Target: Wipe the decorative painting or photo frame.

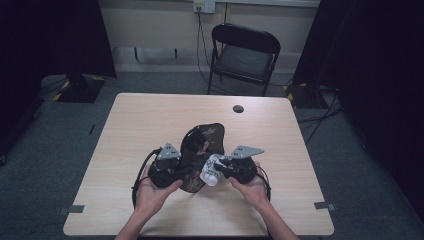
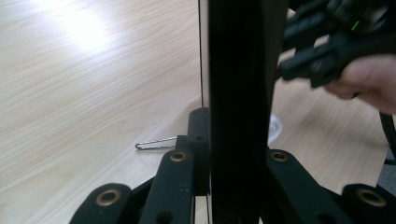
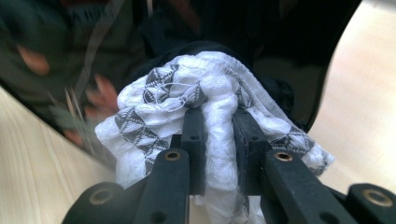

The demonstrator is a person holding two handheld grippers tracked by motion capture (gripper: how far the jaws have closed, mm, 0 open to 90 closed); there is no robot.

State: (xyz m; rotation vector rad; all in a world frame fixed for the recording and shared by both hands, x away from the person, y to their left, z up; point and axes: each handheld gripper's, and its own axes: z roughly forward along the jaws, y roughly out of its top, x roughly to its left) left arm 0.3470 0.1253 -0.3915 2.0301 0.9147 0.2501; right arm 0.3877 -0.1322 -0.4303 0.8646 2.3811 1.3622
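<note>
My left gripper (image 1: 181,169) clamps the black lacquered tray (image 1: 202,140) upright at frame centre; my right gripper (image 1: 216,171) pinches the white patterned cloth (image 3: 205,107). Pressing hard could tip the tray.

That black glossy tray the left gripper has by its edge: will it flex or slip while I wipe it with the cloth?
The black tray looks rigid: clamped edge-on in the left gripper, its rim runs straight. Its glossy surface mirrors the room, so it may slip in the grip. The bunched cloth in the right gripper is soft and should give way first.
</note>
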